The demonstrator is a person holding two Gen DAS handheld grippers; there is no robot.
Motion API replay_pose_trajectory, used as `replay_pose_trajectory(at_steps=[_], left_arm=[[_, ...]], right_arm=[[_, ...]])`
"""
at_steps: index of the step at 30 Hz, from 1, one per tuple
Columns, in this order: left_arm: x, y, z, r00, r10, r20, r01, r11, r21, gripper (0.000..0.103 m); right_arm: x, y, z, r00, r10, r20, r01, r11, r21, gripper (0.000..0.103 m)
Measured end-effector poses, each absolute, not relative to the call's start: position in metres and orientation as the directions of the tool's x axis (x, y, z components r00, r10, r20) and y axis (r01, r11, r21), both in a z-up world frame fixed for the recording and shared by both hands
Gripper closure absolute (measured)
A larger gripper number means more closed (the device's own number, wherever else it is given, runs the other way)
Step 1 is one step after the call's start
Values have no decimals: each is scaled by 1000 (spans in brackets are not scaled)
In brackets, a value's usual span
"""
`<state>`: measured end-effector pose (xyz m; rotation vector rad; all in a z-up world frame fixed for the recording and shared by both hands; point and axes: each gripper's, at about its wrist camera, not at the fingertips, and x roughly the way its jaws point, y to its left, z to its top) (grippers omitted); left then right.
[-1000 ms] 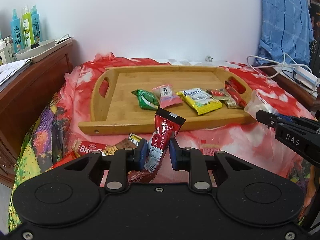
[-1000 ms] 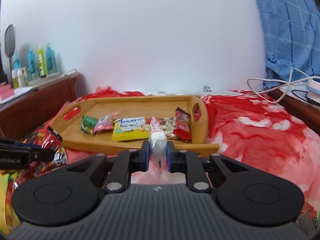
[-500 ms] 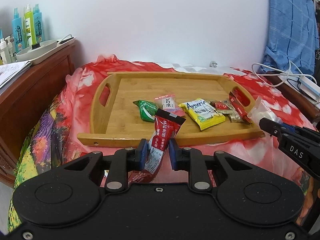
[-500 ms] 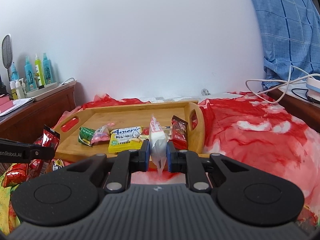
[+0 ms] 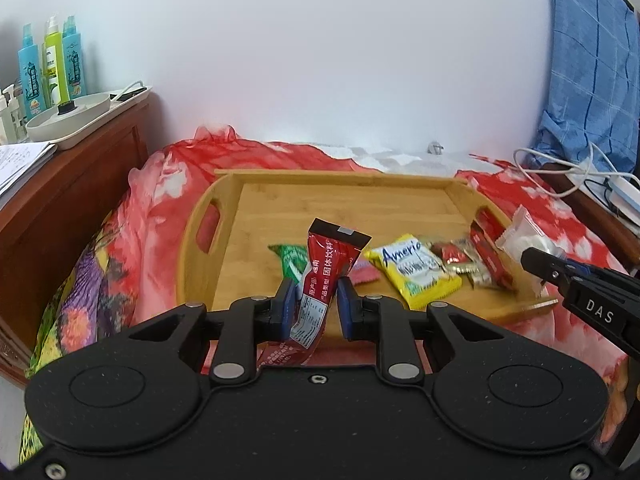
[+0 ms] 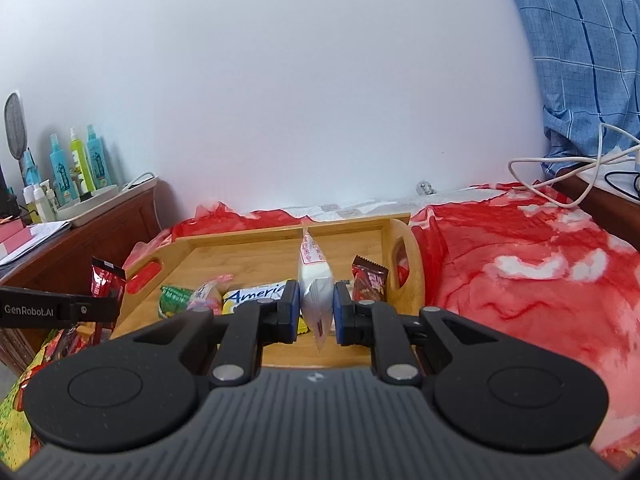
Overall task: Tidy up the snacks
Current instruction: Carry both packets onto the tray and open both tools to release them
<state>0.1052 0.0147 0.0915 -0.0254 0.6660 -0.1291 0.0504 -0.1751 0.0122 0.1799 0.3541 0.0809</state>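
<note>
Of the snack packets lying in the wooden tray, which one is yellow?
The yellow packet with blue "Americ" lettering, mid-tray near the front edge; the packets beside it are green, pink and red.

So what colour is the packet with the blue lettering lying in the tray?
Yellow packet, clearest in the left wrist view.

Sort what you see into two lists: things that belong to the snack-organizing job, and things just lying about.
Job:
- wooden tray
- red sachet in the left gripper
- white packet in the right gripper
- yellow packet and green packet on the tray

Lying about:
- spray bottles
- white cables
- blue checked cloth
</note>
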Motion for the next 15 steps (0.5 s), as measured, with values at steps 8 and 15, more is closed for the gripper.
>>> replay_pose_trajectory(at_steps=[8,15], left_arm=[[138,23,94,776,-129,-617,86,991,-99,82],[166,30,89,765,-113,-634,55,992,-110,82]], right_arm=[[75,-181,19,936,107,-334,-49,983,178,82],[95,-182,19,932,111,-346,-54,984,172,82]])
